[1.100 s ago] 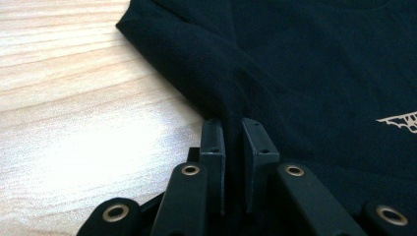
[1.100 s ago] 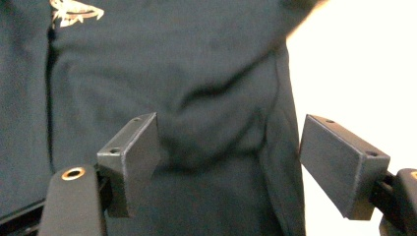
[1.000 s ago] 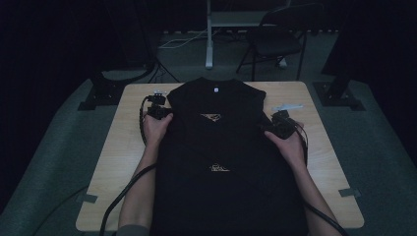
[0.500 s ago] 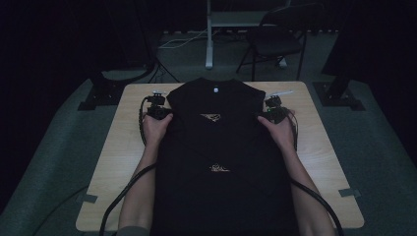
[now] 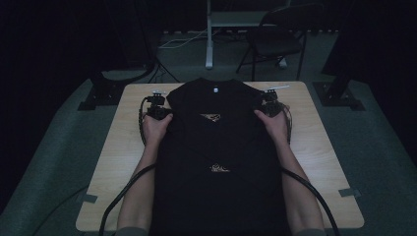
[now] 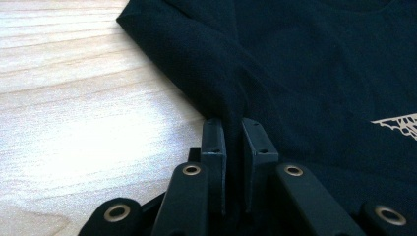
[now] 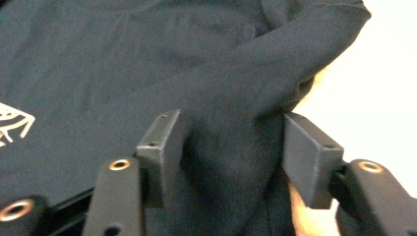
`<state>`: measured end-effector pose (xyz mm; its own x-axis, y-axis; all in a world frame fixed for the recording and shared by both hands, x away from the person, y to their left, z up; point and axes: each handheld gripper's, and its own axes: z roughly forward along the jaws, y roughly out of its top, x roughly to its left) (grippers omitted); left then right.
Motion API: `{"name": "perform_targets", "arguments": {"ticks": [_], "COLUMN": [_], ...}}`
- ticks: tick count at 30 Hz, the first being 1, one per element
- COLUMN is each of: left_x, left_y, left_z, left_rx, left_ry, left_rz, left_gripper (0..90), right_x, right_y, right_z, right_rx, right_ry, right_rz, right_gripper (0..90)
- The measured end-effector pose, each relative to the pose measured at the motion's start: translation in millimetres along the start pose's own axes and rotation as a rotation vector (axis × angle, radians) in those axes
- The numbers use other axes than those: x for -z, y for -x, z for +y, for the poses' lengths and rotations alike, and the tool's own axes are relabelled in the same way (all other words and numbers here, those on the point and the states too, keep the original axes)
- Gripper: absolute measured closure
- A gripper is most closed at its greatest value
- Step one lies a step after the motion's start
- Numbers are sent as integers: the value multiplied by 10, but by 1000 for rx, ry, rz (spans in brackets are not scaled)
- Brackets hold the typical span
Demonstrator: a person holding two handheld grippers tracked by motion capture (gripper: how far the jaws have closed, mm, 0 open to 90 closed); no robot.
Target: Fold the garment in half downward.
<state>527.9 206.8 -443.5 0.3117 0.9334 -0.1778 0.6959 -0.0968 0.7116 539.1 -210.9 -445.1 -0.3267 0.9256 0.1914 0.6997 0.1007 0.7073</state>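
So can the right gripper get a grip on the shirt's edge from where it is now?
Probably yes: the right gripper already has a fold of the black shirt between its jaws, which have just been closing, nothing blocking.

High view: fixed above the near side of the wooden table (image 5: 123,147), facing forward and down, far enough to take in the whole tabletop, the floor around it and a chair (image 5: 275,39) beyond.

Left gripper view: riding low on the left gripper (image 6: 233,142), looking along its jaws, very near the left shoulder fold of the black T-shirt (image 6: 314,73), with tabletop at its left.

Right gripper view: riding on the right gripper (image 7: 231,147), equally close, facing the opposite shoulder fold.

Shared by all three: the shirt's upper part and the pale chest print (image 5: 210,117).
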Motion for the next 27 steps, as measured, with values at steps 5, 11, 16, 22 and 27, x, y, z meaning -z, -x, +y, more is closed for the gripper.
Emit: {"name": "perform_targets", "arguments": {"ticks": [5,11,16,22,27], "left_x": [-2,-8,-8,-6,-7], "left_y": [1,27,13,7,5], "left_z": [1,17,12,-1,-12], "left_rx": [18,32,43,46,51], "left_ry": [1,-10,-7,0,8], "left_rz": [0,11,-2,-10,-12], "left_gripper": [824,836,839,839,838], "right_x": [-14,-36,-43,-38,-34], "right_y": [-3,-41,-65,-68,-50], "right_z": [66,84,96,67,32], "right_rx": [-49,-73,-86,-67,-51], "right_ry": [-33,-52,-58,-41,-19], "right_rz": [-21,-37,-50,-52,-34], "right_gripper": [629,814,837,836,836]}}
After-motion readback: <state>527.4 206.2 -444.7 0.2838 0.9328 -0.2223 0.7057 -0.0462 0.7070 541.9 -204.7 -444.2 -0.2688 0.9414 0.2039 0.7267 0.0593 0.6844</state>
